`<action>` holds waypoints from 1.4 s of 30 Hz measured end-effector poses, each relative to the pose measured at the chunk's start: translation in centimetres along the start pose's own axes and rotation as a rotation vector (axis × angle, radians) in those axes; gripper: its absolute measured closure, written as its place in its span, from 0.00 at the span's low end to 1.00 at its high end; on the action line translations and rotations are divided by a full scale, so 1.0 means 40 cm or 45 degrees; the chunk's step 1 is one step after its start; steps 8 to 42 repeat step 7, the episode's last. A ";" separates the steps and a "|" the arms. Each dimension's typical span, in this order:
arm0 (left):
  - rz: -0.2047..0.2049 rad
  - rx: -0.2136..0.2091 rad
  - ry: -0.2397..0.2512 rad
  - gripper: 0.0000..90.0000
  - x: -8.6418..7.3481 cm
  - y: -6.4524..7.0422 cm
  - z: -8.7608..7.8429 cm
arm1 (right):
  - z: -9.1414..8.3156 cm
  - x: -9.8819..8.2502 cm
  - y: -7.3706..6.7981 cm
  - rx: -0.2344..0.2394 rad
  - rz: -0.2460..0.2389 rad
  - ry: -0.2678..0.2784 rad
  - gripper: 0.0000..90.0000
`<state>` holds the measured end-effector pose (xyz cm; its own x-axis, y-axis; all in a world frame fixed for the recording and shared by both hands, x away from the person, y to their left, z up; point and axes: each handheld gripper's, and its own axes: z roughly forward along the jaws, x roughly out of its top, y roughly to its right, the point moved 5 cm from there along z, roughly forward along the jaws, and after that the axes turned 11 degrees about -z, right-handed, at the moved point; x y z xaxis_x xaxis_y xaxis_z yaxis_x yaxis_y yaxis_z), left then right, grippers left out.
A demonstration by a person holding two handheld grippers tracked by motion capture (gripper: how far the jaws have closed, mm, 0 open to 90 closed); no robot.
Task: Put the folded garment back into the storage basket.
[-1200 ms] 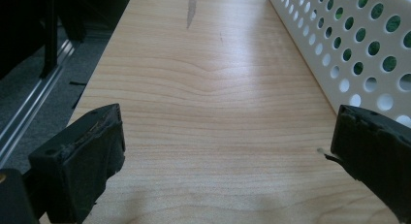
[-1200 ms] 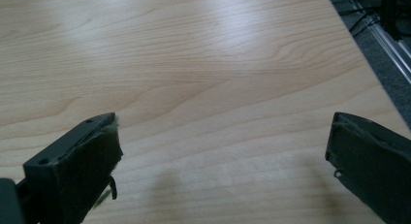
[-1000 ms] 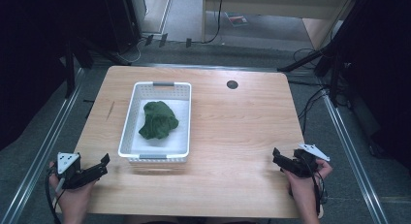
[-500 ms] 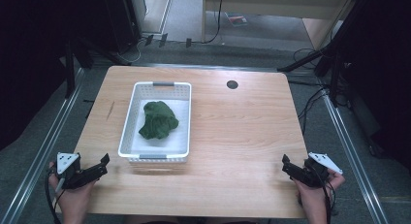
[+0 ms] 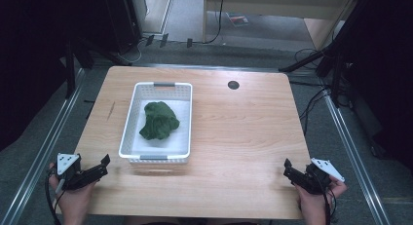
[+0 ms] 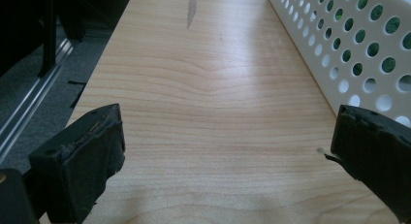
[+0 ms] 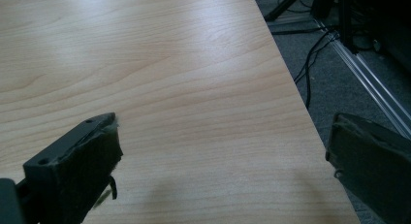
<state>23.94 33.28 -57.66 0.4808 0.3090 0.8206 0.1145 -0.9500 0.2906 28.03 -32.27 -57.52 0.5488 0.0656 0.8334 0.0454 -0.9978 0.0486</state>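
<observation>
Both of your grippers, left gripper (image 5: 100,167) and right gripper (image 5: 291,170), sit spread and empty at the near table corners, so the crumpled dark-green cloth (image 5: 159,119) lying in the white perforated plastic basket (image 5: 127,127) looks untouched.

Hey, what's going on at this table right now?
A person holds a gripper in each hand at the near edge of a wooden table. The left gripper and right gripper are both open and hold nothing. A white perforated basket sits ahead of the left gripper with a crumpled dark green cloth inside it, untouched.
</observation>
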 end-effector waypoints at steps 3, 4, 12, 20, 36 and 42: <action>-0.004 -0.001 0.001 0.00 0.000 0.000 0.001 | -0.002 0.000 0.003 0.010 0.017 0.008 0.00; -0.003 0.000 -0.002 0.00 0.000 0.000 0.001 | -0.002 0.000 0.004 0.020 0.025 0.012 0.00; -0.005 0.001 0.002 0.00 0.000 0.000 0.001 | -0.005 0.002 0.008 0.053 0.051 0.049 0.00; -0.005 0.001 0.002 0.00 0.000 0.000 0.001 | -0.005 0.002 0.008 0.053 0.051 0.049 0.00; -0.005 0.001 0.002 0.00 0.000 0.000 0.001 | -0.005 0.002 0.008 0.053 0.051 0.049 0.00; -0.005 0.001 0.002 0.00 0.000 0.000 0.001 | -0.005 0.002 0.008 0.053 0.051 0.049 0.00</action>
